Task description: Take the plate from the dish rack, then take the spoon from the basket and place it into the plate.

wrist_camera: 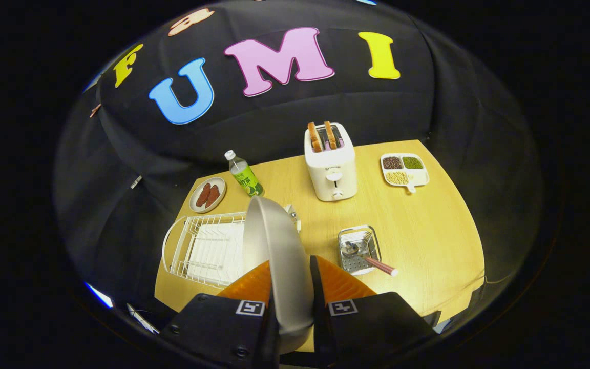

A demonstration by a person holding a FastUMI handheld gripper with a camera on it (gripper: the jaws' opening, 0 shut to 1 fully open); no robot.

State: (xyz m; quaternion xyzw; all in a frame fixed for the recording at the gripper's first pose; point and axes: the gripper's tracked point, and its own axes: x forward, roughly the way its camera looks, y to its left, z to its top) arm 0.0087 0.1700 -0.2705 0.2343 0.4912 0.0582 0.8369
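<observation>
A grey plate (279, 246) stands on edge between my fingers, held well above the wooden table (428, 230). My gripper (291, 287) is shut on the plate's rim, one finger on each face. Below and to the left of the plate lies the white wire dish rack (200, 248). To the right, beyond the fingers, a small metal basket (359, 248) holds a spoon (372, 259) whose reddish handle sticks out over the basket's near right corner.
A white toaster (331, 164) with two slices stands at the back middle. A green-labelled bottle (244, 177) and a small dish of brown food (208, 195) sit behind the rack. A divided tray of beans (404, 170) lies at the back right.
</observation>
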